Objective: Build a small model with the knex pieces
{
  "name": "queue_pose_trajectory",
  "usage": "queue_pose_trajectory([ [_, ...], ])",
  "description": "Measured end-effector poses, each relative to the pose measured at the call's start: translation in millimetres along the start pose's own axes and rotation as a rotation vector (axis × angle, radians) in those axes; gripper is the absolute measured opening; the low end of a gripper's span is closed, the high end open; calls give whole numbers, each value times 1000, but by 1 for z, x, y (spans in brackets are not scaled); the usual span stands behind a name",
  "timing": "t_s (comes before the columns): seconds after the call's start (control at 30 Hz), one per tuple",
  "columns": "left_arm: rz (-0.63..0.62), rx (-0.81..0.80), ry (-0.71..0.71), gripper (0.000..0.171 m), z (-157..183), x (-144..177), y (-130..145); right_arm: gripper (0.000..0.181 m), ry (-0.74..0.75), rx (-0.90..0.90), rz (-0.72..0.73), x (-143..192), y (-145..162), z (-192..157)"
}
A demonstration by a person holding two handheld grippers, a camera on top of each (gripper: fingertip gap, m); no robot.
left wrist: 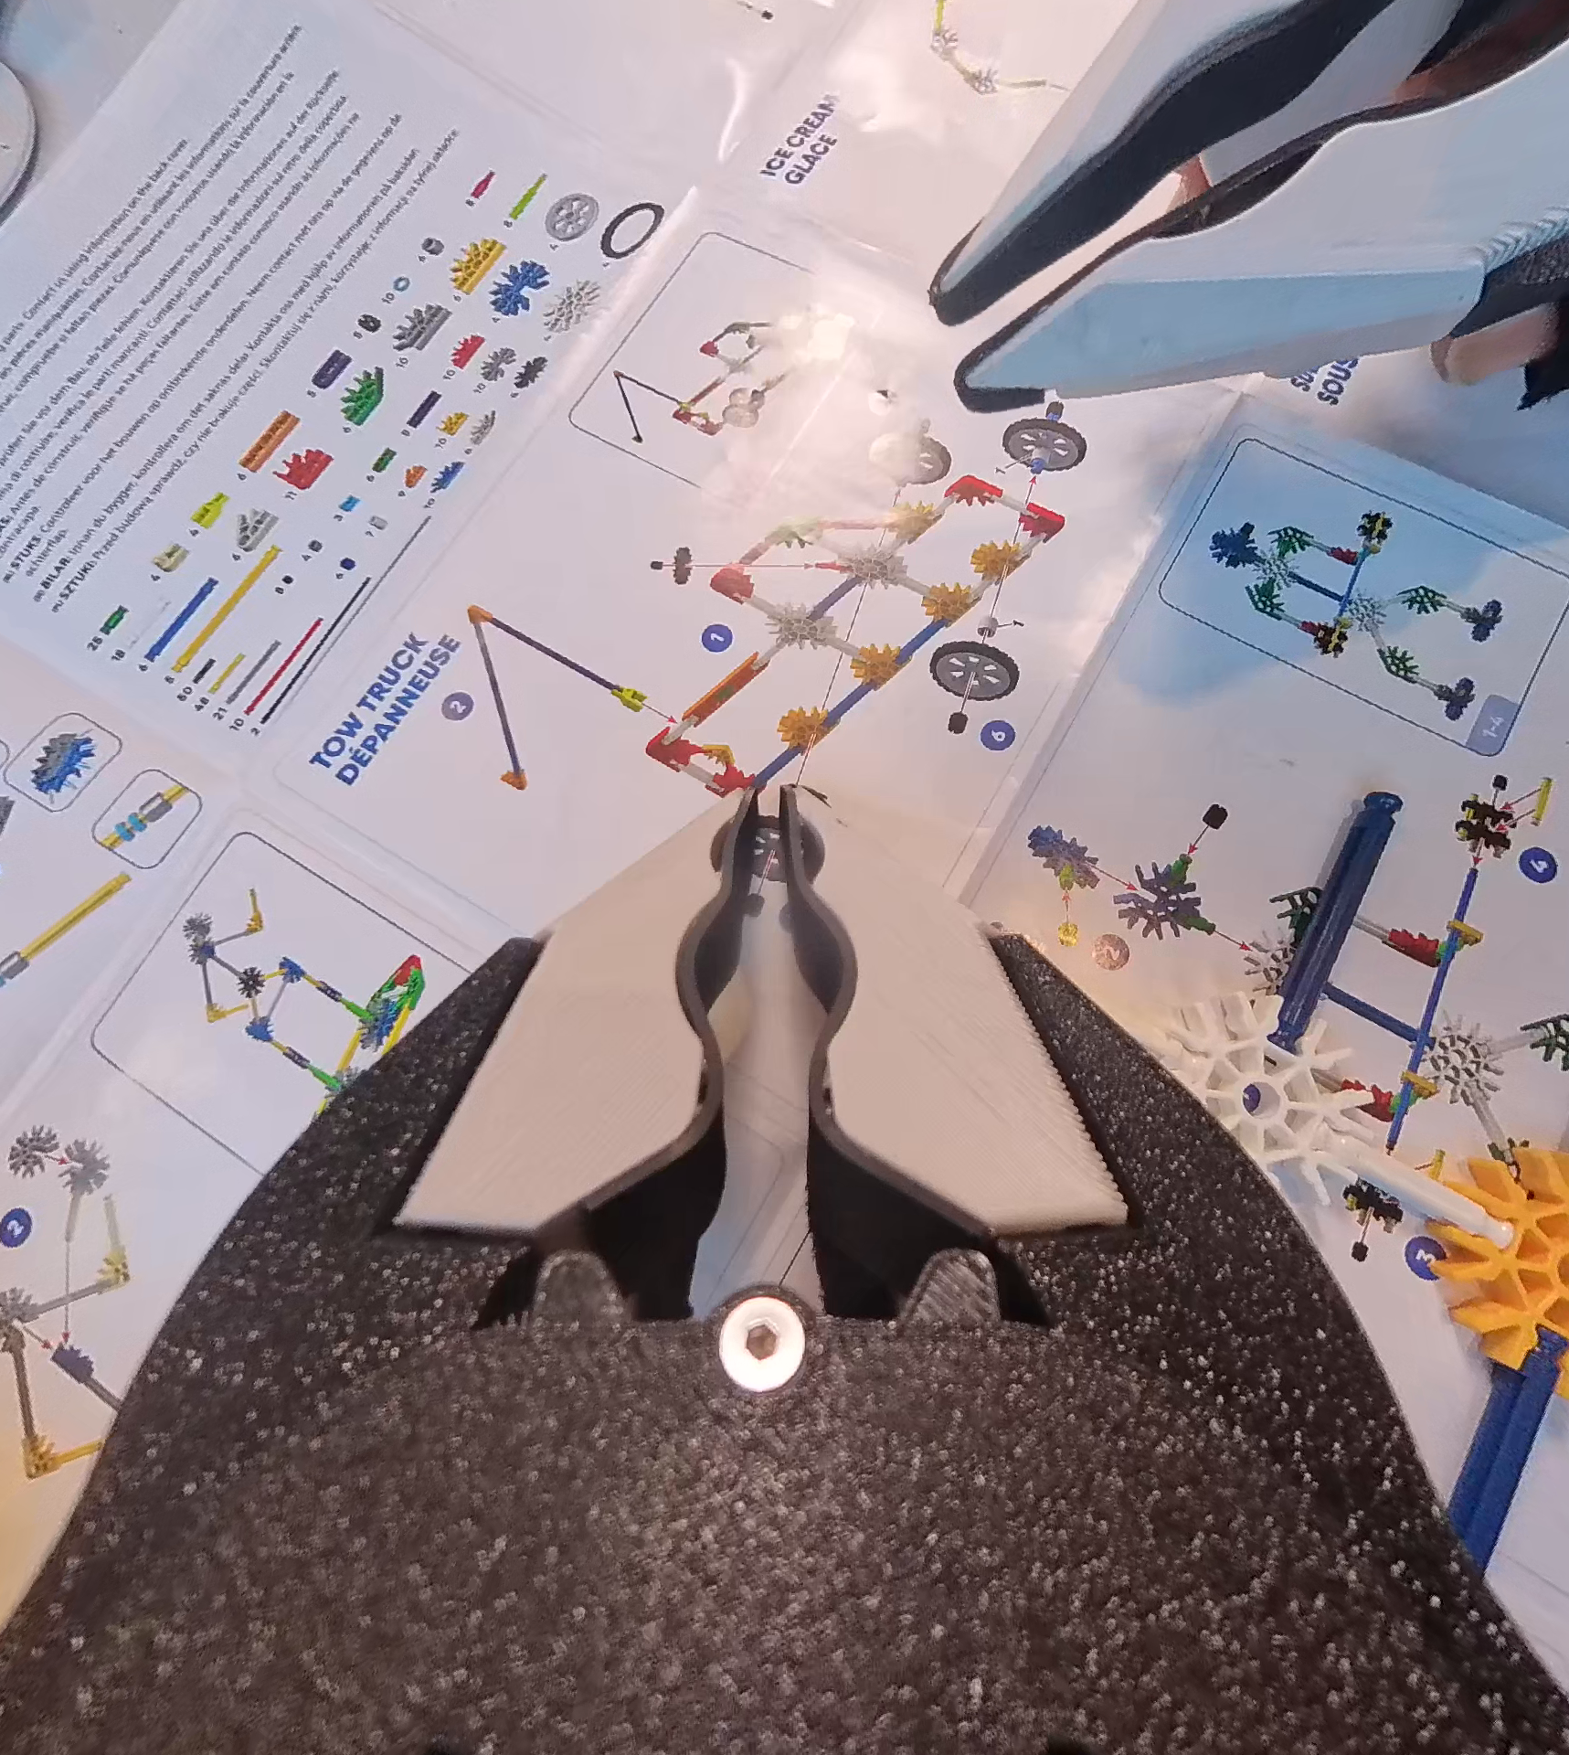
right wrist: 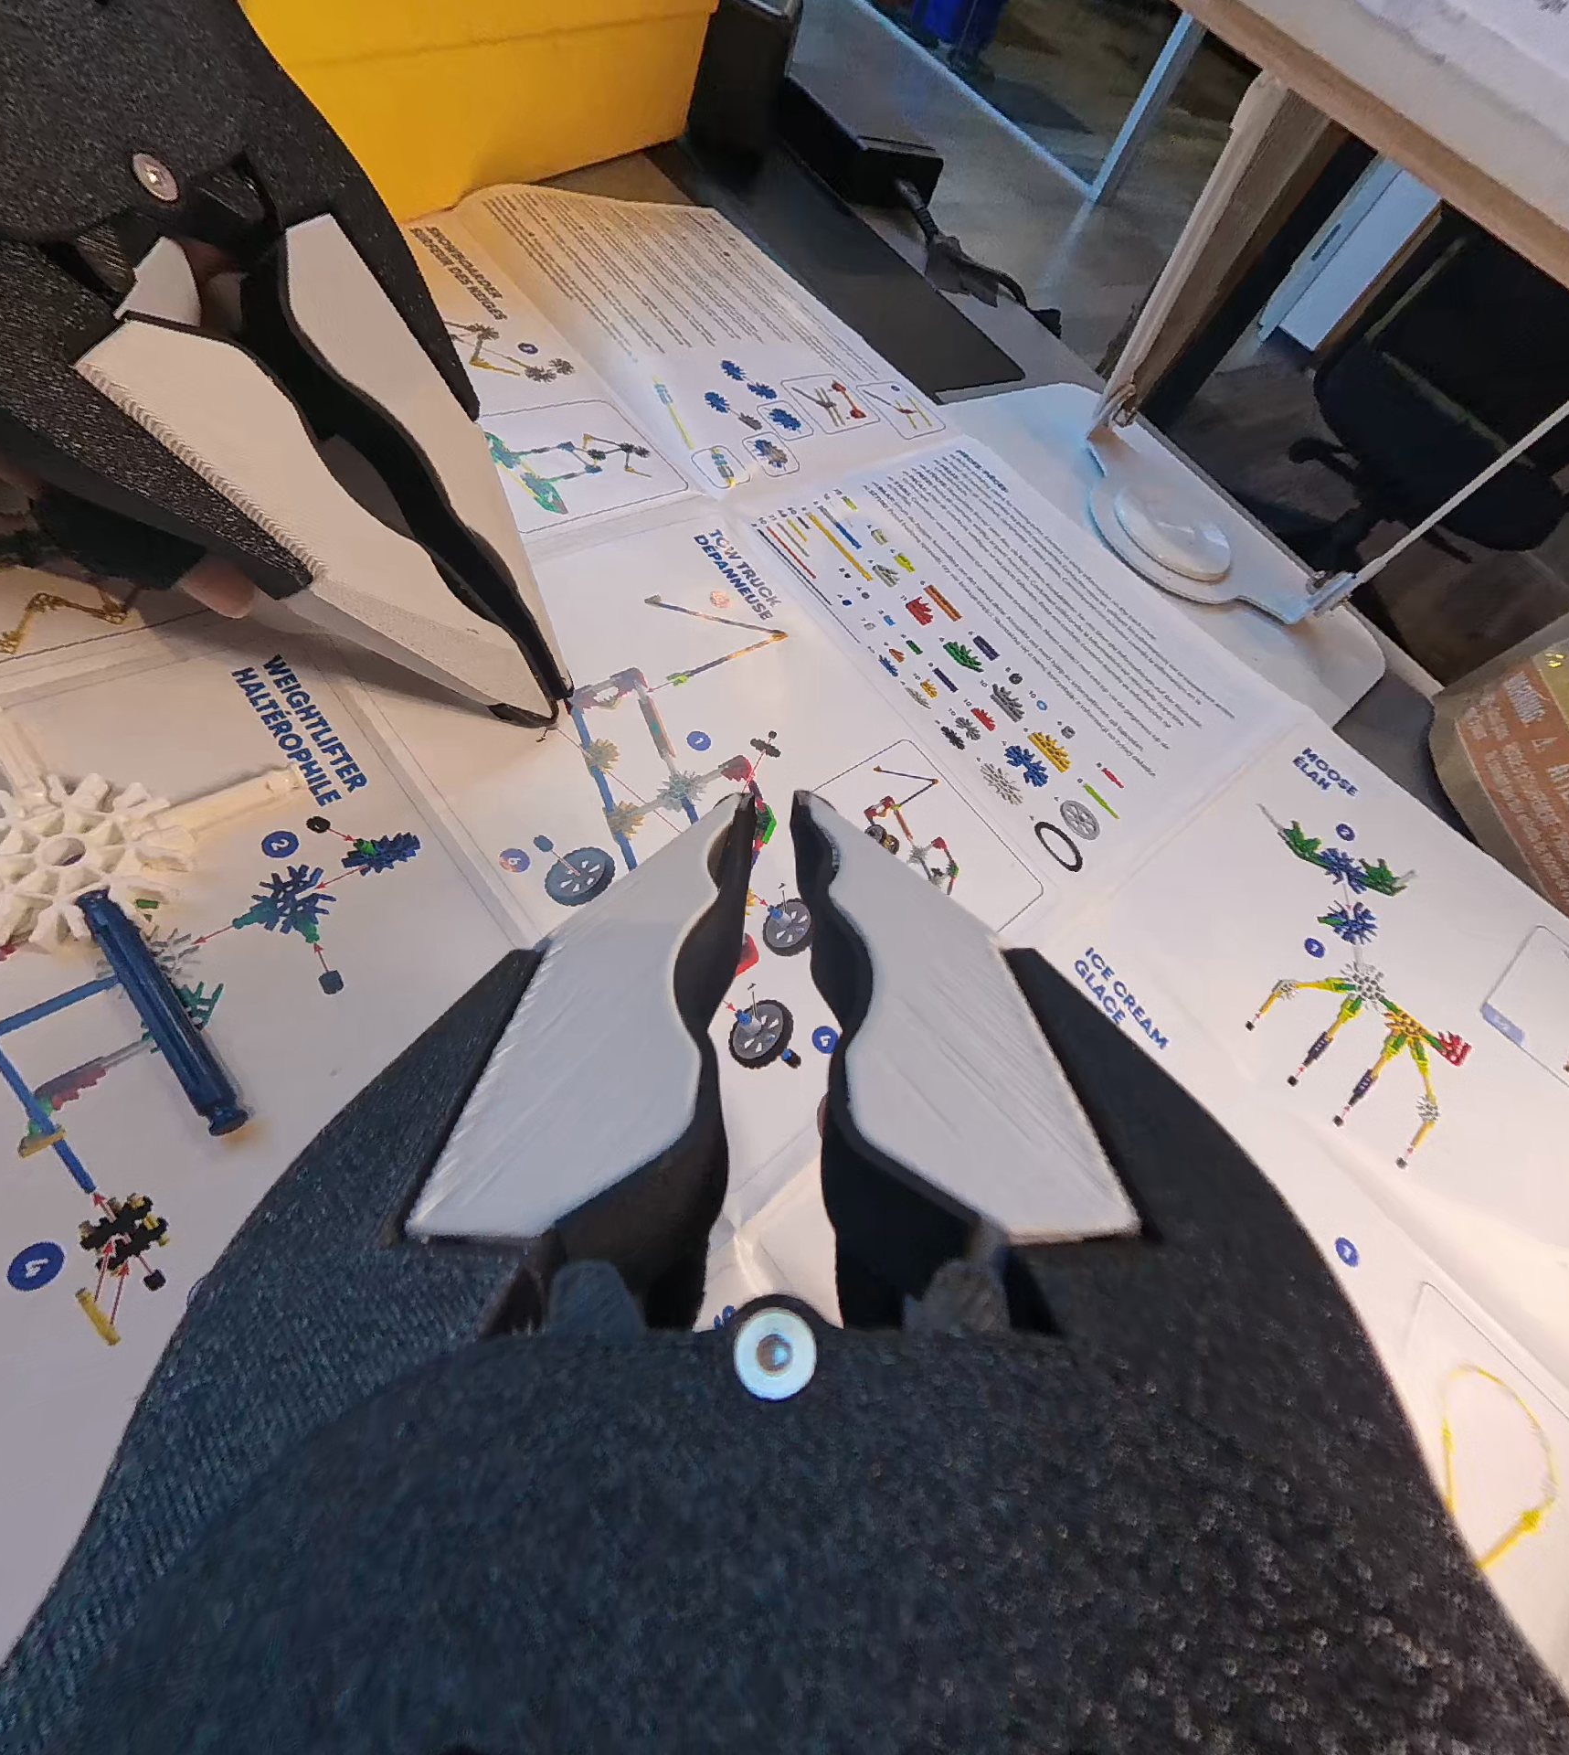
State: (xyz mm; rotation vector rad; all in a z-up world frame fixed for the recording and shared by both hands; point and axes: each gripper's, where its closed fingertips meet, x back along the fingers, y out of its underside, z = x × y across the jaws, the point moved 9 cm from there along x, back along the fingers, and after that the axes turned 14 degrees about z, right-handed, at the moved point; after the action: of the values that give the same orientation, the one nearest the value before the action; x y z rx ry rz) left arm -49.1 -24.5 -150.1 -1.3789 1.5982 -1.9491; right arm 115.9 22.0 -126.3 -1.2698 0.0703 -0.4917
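The left gripper is nearly closed, empty, its tips just above or on the instruction sheet spread across the desk. The right gripper stands slightly open over the same sheet, holding nothing. Beside them lie a white snowflake connector, a blue rod and an orange connector: light, stiff plastic pieces, probably best pinched across a rod's middle.

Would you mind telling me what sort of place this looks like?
Probably an office or workshop table: a toy-building instruction sheet covers it, a white snowflake connector and blue rod lie on top, and an office chair stands behind.
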Motion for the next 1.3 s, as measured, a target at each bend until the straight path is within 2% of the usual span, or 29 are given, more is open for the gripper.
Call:
queue_pose_trajectory([
  [1.07,5,-40,-18,6,3,1,0,0,-65,21,-79,-3,7,-8],
  [1.3,190,52,-71,9,-9,23,-10,0,-71,26,-83,-2,6,-8],
])
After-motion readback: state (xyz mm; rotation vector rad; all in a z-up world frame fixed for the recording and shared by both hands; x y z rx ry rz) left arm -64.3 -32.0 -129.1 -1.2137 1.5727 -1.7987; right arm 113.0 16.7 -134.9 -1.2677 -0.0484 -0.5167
